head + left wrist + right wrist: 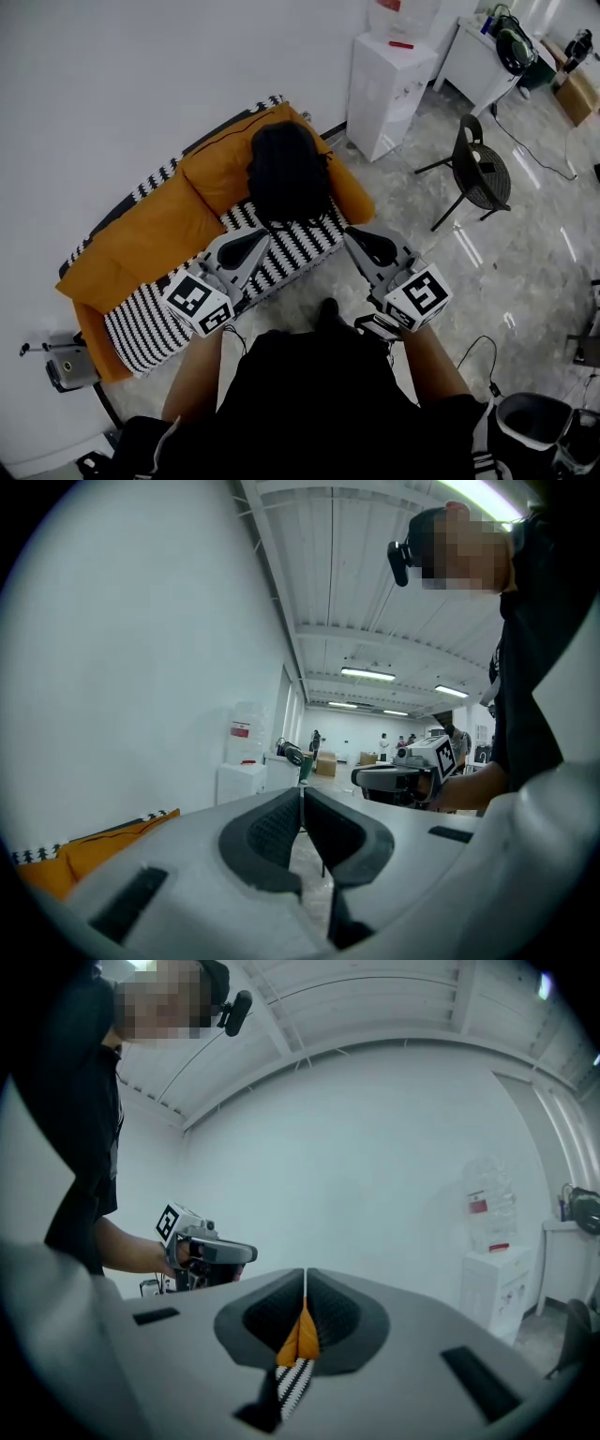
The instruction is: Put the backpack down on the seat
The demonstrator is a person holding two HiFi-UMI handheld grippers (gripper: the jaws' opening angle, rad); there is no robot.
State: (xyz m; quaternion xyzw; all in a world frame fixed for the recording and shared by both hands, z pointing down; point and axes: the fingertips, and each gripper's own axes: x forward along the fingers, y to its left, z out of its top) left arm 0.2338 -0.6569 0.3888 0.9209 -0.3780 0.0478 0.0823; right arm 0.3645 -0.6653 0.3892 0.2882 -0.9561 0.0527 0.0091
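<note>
Black backpack (pixel 286 173) on the sofa (pixel 141 246), and it looks settled. It stands upright on the black-and-white striped seat (pixel 305 246), its back resting against the orange back cushion (pixel 220 164) at the sofa's right-hand end. Nothing is holding it.

The left gripper (pixel 248 246) hovers low in front of the seat edge, clear of the bag. Its own view shows the two dark pads pressed together with nothing between them, only the room beyond. The right gripper (pixel 361 240) is out over the marble floor (pixel 525 272), just beside the seat's corner and also apart from the backpack. Its jaws are closed tip to tip. The sliver of orange and stripes showing behind them is the sofa in the distance, not something pinched.

By my reading the task is as good as finished, with the bag down on the seat, released and standing on its own. All that could remain is a check that it does not slump forward off the cushion, and right now it looks stable.
</note>
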